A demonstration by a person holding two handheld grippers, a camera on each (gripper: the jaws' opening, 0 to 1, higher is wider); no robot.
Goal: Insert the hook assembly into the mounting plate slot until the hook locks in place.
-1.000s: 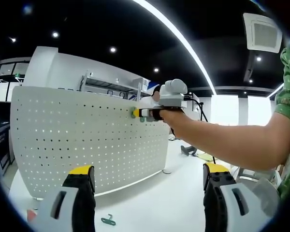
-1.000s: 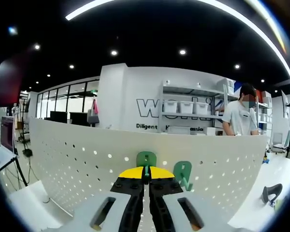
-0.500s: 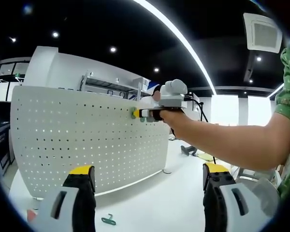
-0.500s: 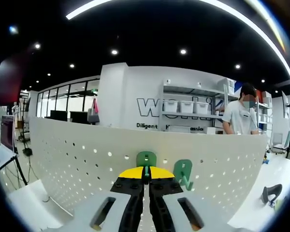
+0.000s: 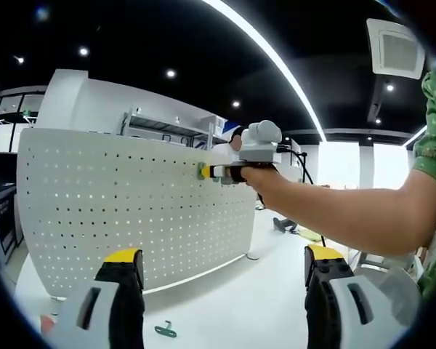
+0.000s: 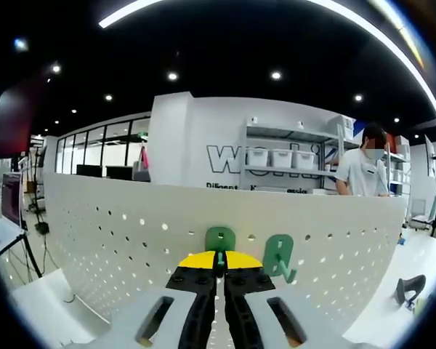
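My right gripper (image 6: 219, 273) has its jaws clenched on a green hook (image 6: 219, 240), whose rounded head sits pressed against the white pegboard (image 6: 116, 233) straight ahead of the yellow tips. Just to the right of my jaws a second green hook (image 6: 280, 256) hangs on the board, tilted. My left gripper (image 5: 221, 287) is released, jaws wide apart and grasping nothing, well back from the board; another green hook (image 5: 164, 330) lies on the white bench (image 5: 232, 309) between and below them. I judge the insertion unfinished. If I push at a slant, the tab could miss its hole and skid, or the hook could twist loose in my grip.
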